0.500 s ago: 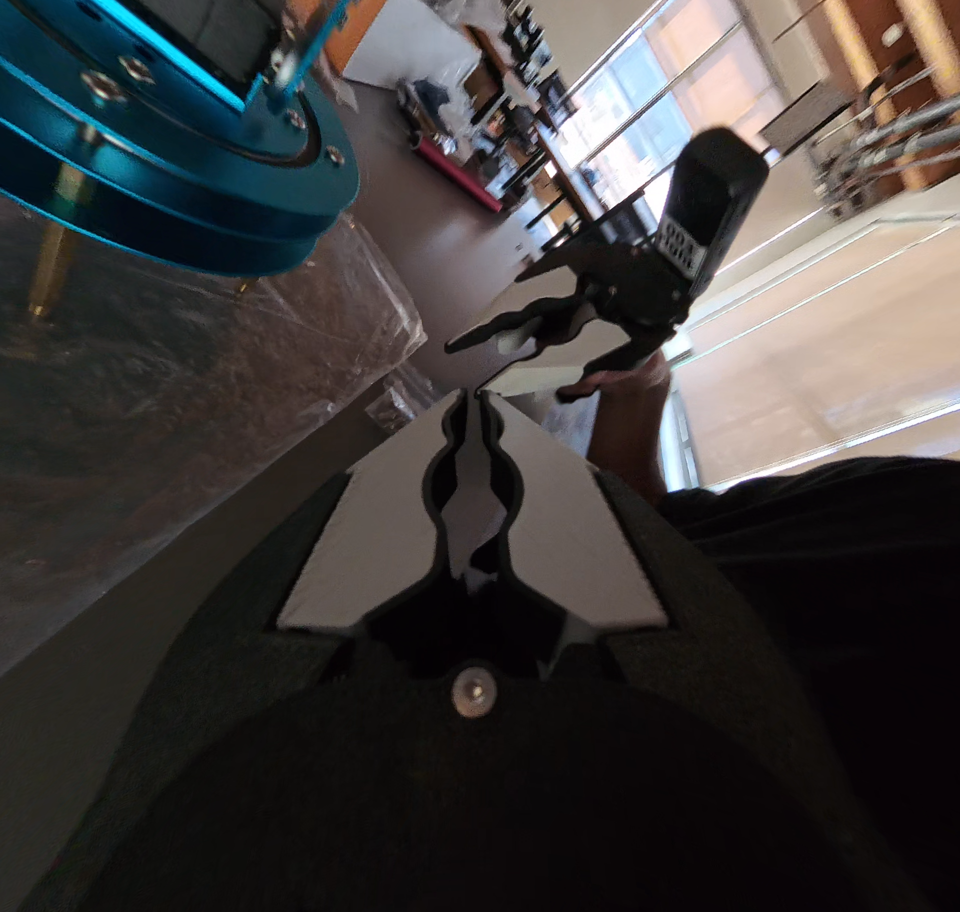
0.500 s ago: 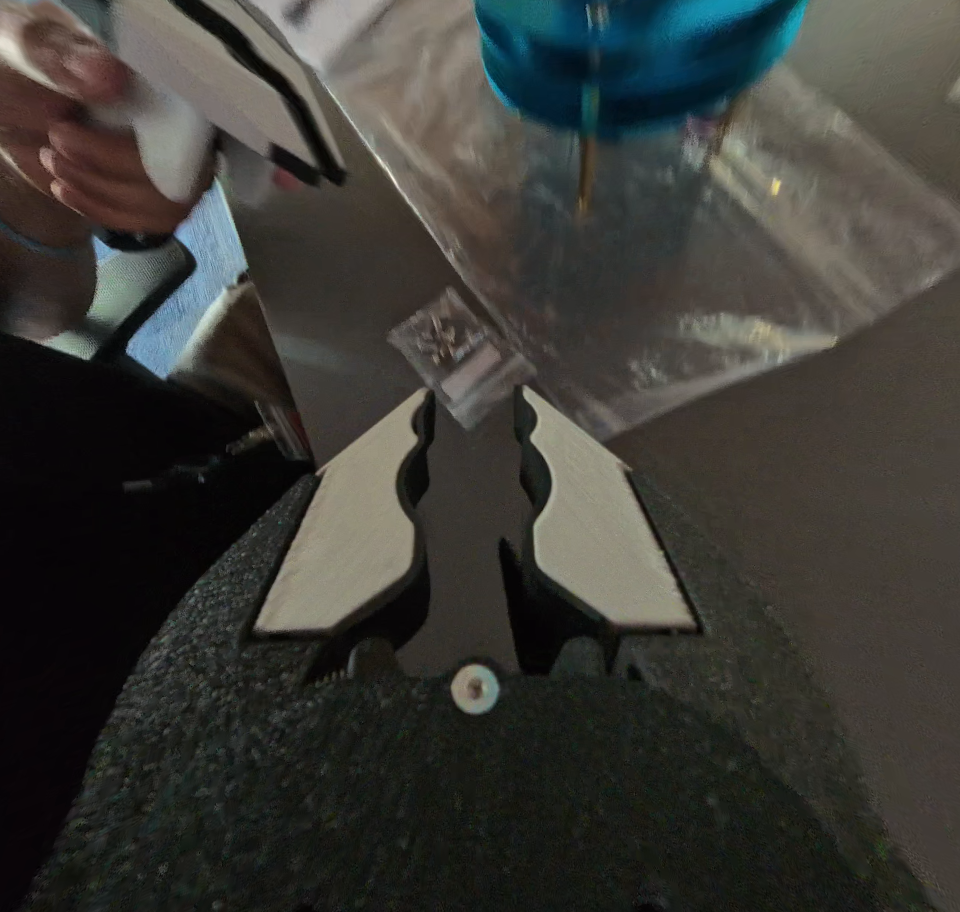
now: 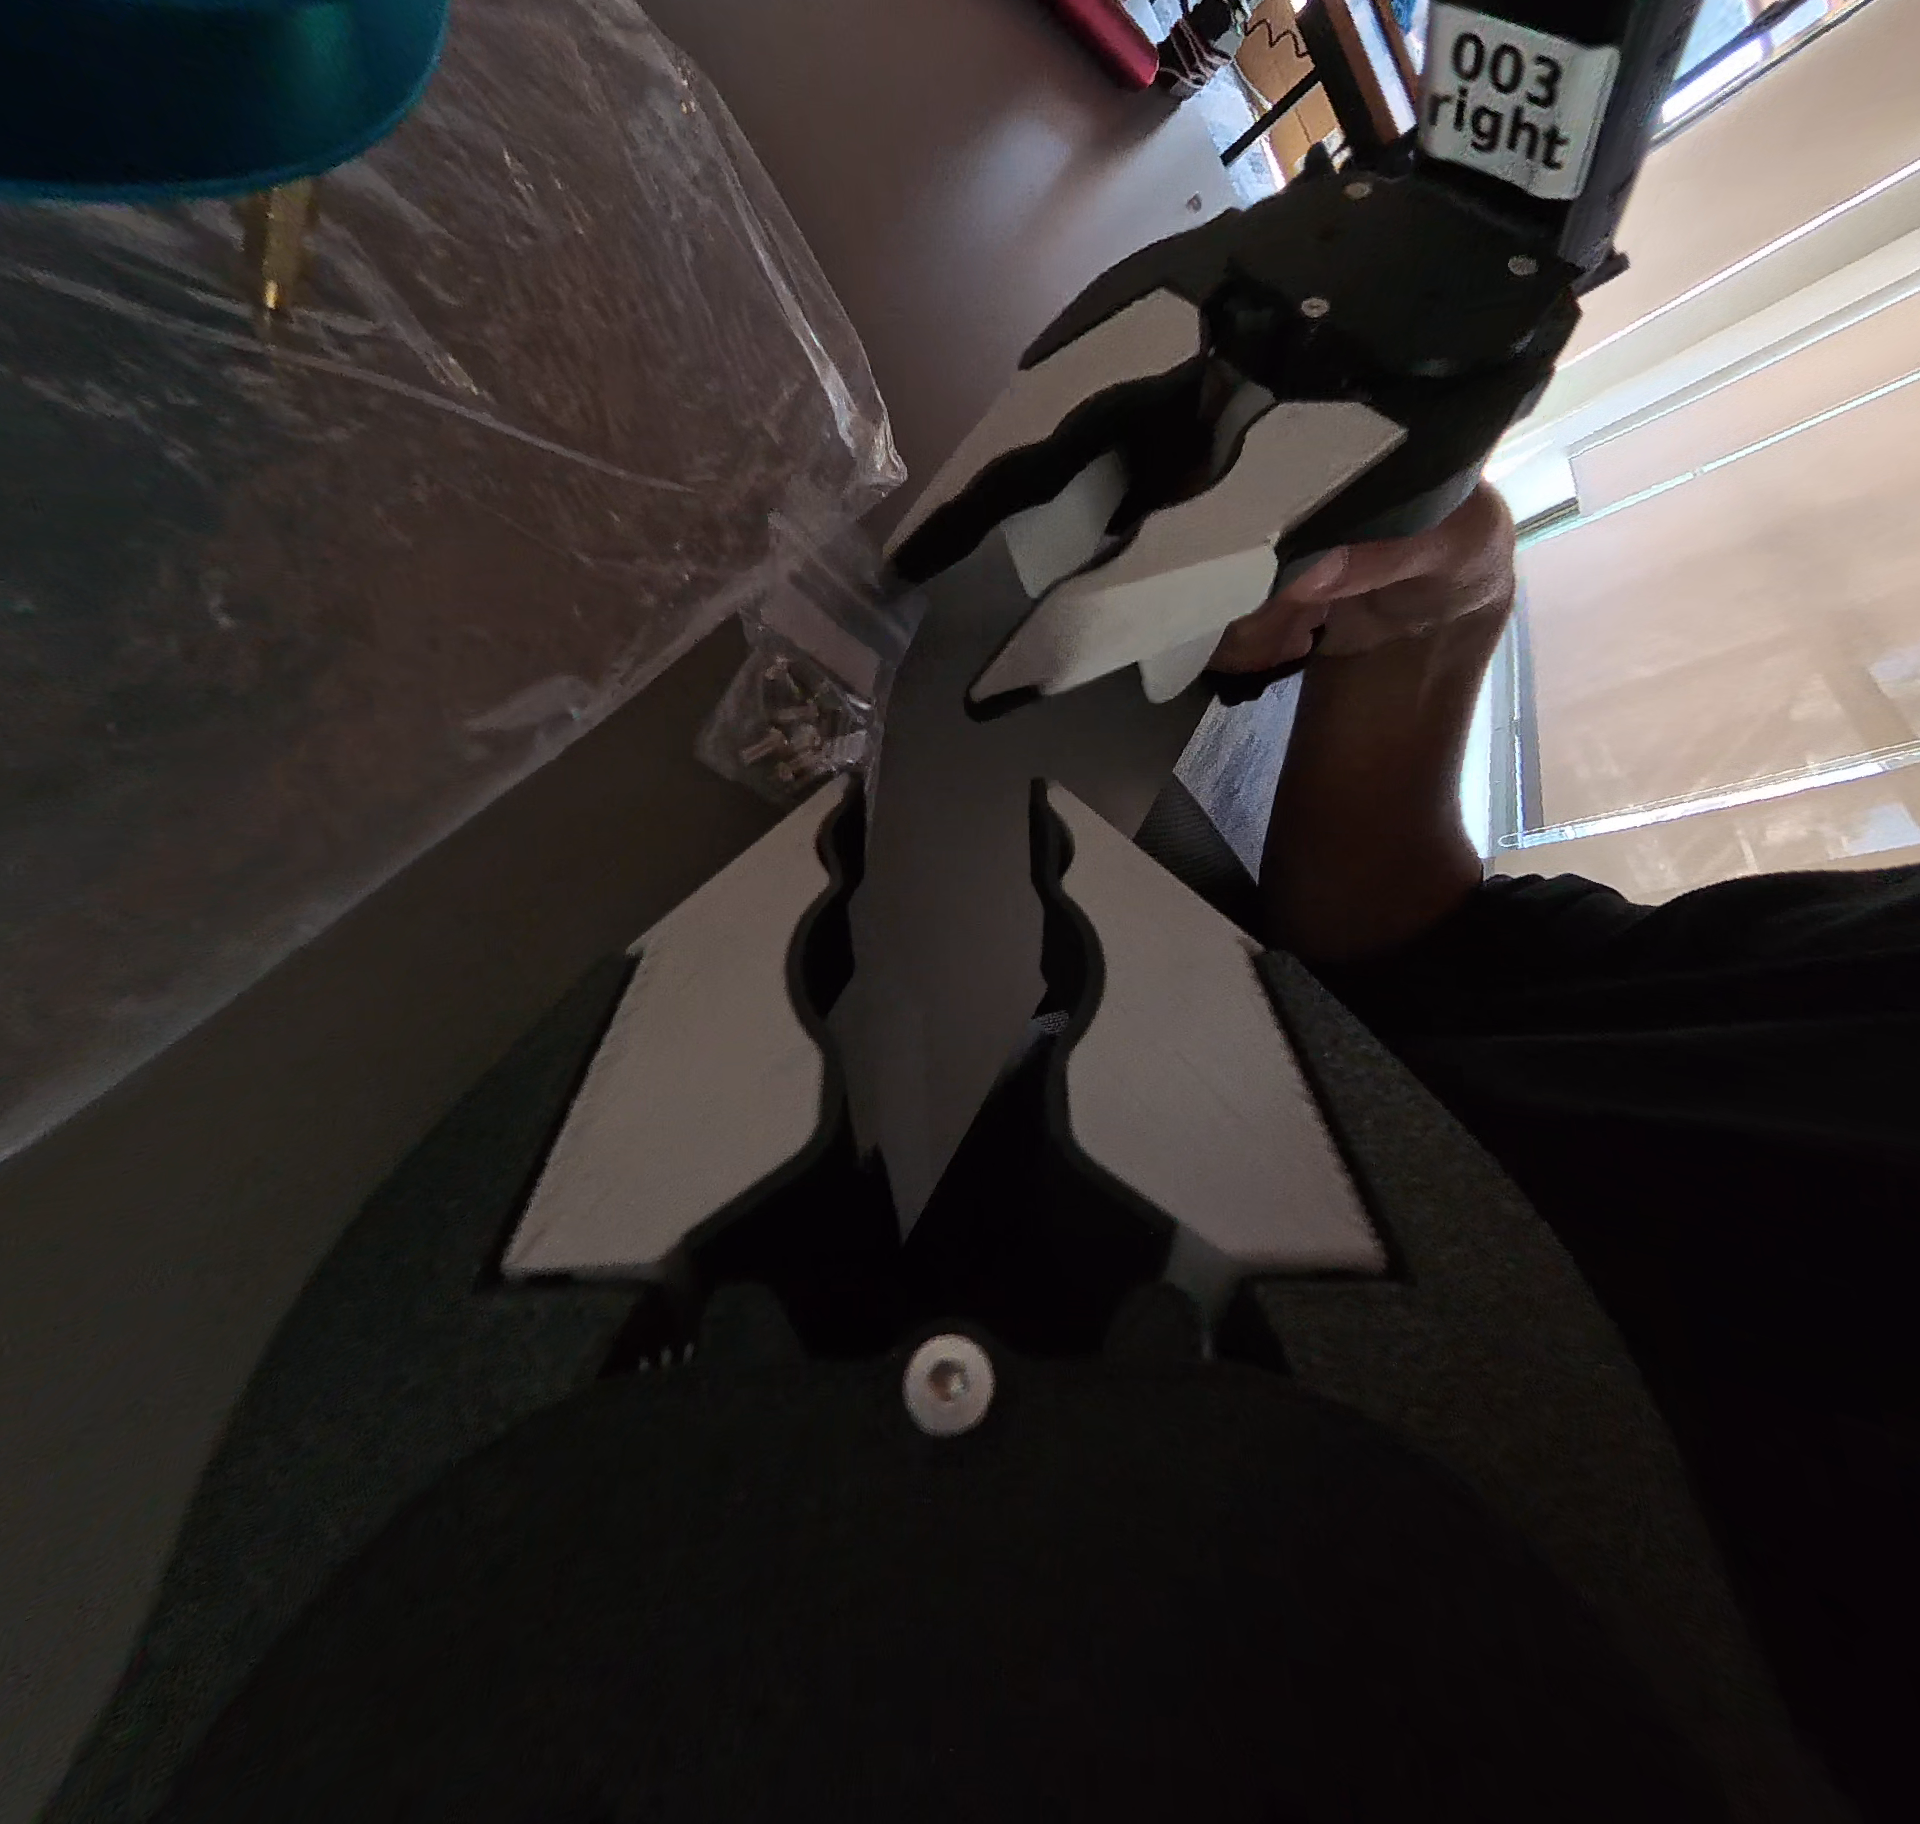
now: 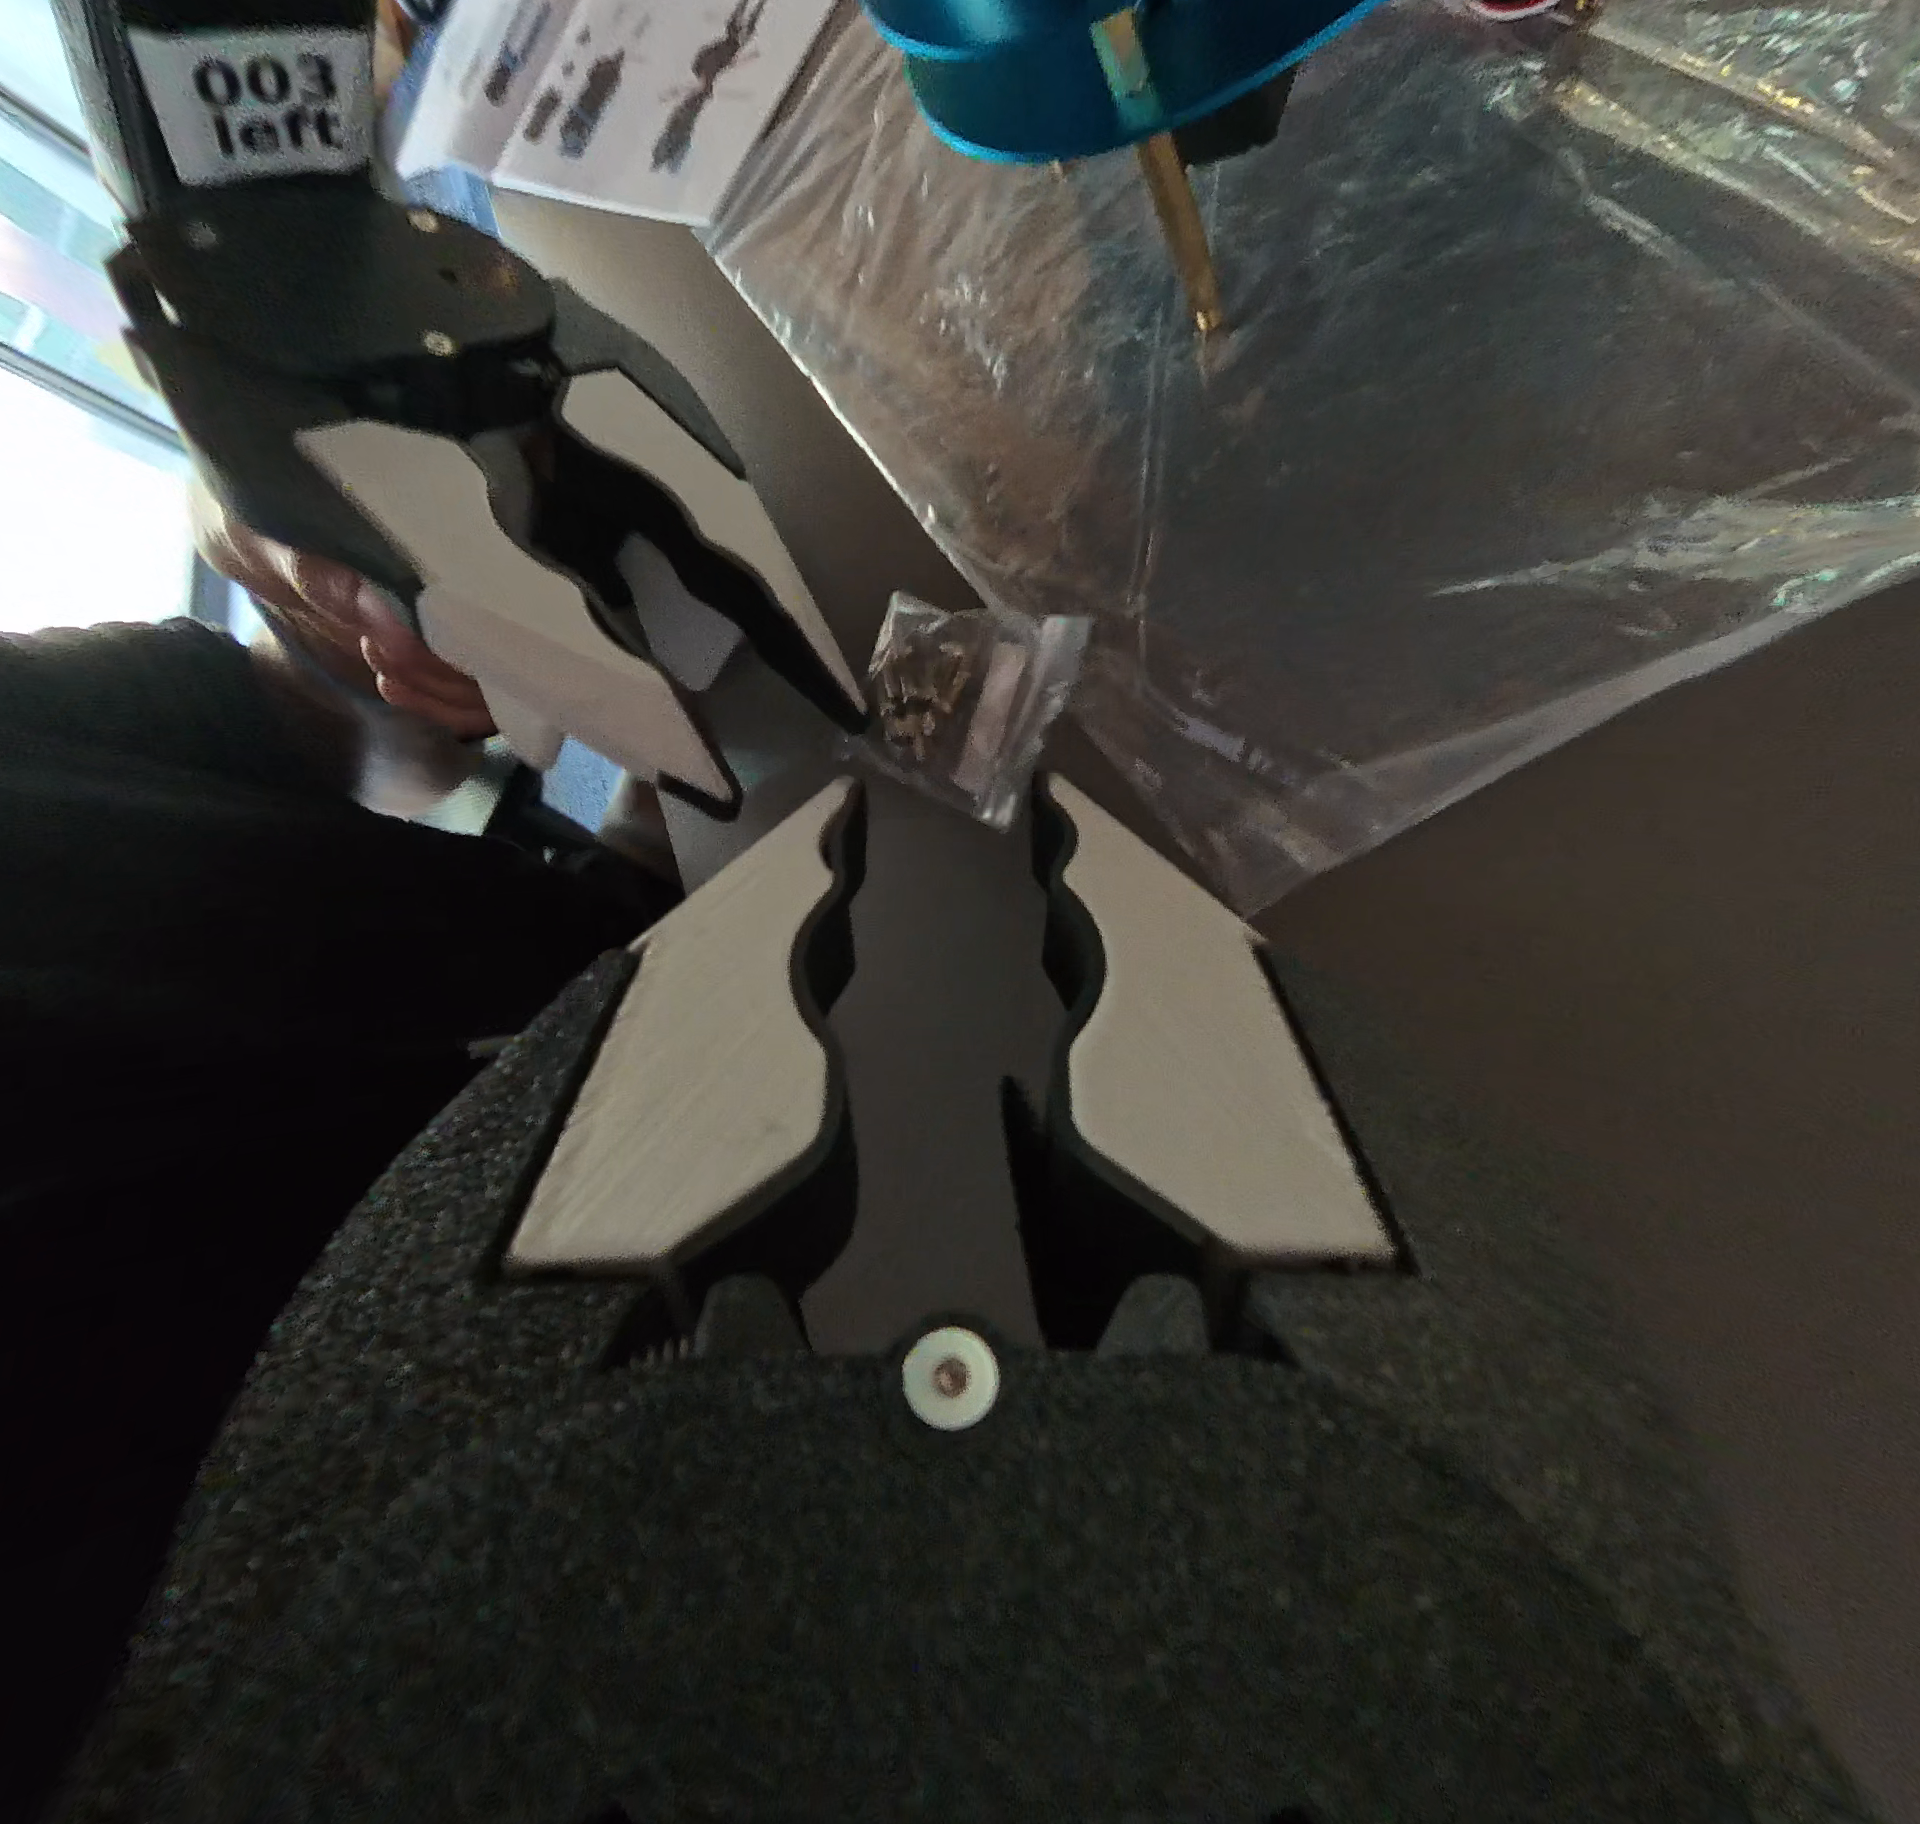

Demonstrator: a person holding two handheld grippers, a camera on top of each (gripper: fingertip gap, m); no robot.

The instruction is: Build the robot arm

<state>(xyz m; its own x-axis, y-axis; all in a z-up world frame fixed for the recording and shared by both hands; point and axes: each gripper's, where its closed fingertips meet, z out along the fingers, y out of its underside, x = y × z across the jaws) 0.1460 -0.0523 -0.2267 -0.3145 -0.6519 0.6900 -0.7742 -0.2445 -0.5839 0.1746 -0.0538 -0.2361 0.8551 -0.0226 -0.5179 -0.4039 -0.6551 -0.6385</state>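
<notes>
Both claws parted and empty: left claw and right claw flanking small screw bag on tabletop, beside clear plastic sheet under blue disc. Best pinched by opposite bag edges.

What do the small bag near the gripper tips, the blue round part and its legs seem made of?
Small bag: thin clear plastic film, glossy and creased, with small metal screws inside. Blue round part: likely anodised metal, satin sheen. Legs: brass-like, gold and shiny.
</notes>
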